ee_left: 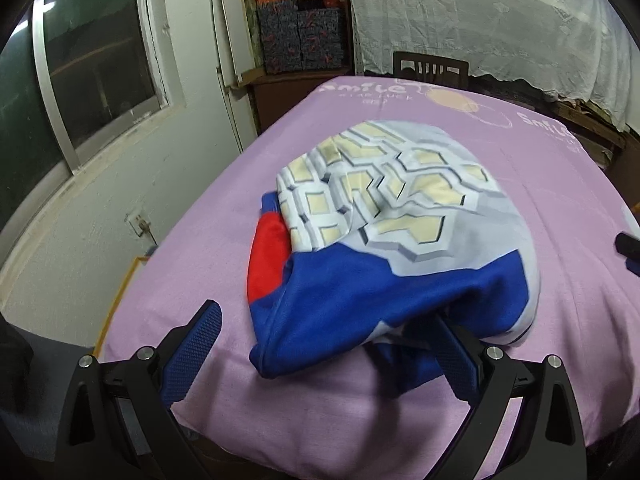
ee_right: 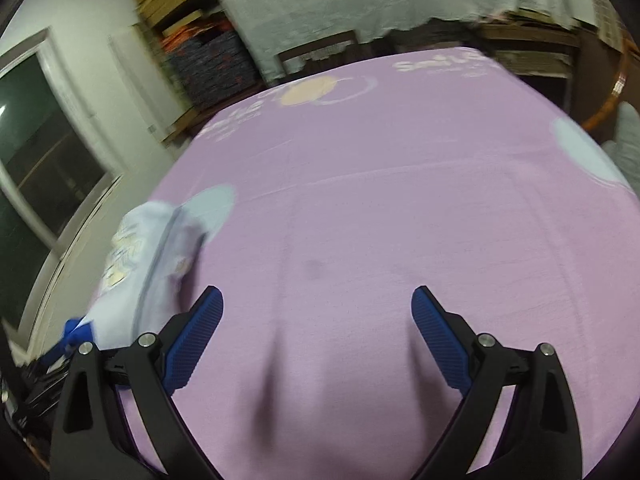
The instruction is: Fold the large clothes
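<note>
The left tool (ee_left: 324,336) stands with its blue-padded fingers (ee_left: 200,344) spread wide at the bottom of the left wrist view. The blue hem of the garment (ee_left: 384,232) drapes between them and covers the tip of the right-hand finger; nothing is pinched. The garment lies bunched in the middle of the frame on the purple sheet (ee_left: 192,264) over the tabletop: blue cloth nearest the tool, a red panel at its left, a grey-white part with cream geometric shapes farther up. At the right edge of that frame a dark tip of the right tool (ee_left: 628,244) pokes in.

The right tool (ee_right: 318,300) is also wide open, its fingers (ee_right: 436,332) apart over bare sheet (ee_right: 380,208) at the bottom of the right wrist view, gripping nothing. The garment (ee_right: 148,252) shows at the lower left of that frame, blurred, just beside the left-hand finger.

Upper left in both views are a white wall and a window (ee_left: 92,64); at the top, shelves of boxes (ee_left: 300,32), a chair back (ee_left: 432,68) and a white lace cloth (ee_left: 480,16).
</note>
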Action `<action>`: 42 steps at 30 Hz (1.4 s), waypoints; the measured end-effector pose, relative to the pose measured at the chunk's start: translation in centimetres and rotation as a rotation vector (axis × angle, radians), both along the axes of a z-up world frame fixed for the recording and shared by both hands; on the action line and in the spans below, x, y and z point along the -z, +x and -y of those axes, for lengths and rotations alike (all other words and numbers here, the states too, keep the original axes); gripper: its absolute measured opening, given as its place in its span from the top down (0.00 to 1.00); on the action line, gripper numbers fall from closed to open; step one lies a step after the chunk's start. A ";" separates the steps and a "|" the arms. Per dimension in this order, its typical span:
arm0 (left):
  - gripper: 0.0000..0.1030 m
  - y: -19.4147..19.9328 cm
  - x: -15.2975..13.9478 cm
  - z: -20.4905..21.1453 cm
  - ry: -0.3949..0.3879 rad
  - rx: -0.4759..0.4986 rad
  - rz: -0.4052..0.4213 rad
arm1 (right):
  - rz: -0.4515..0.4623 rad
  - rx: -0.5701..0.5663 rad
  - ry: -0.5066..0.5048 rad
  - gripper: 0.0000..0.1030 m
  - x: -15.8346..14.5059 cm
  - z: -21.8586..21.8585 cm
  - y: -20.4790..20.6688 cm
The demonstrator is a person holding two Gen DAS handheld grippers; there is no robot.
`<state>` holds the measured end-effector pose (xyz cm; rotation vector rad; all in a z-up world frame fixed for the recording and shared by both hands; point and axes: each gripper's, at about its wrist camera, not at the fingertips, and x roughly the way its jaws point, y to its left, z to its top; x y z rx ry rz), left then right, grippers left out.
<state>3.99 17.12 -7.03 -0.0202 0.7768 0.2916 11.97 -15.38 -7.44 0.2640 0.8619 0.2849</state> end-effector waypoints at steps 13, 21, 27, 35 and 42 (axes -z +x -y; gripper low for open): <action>0.04 -1.1 -1.7 1.6 0.016 0.026 0.038 | 0.046 -0.362 -0.073 0.10 -2.3 -12.3 -3.6; 0.04 -1.1 -1.9 2.1 0.033 0.037 0.036 | 0.082 -0.385 -0.086 0.09 -3.1 -13.2 -4.2; 0.04 -1.0 -1.8 2.2 0.038 0.041 0.033 | 0.079 -0.378 -0.076 0.09 -3.0 -13.0 -4.4; 0.04 -1.0 -1.7 2.3 0.038 0.042 0.031 | 0.082 -0.371 -0.069 0.09 -3.1 -12.8 -4.7; 0.04 -1.0 -1.7 2.3 0.037 0.043 0.030 | 0.081 -0.371 -0.068 0.09 -3.1 -12.8 -4.7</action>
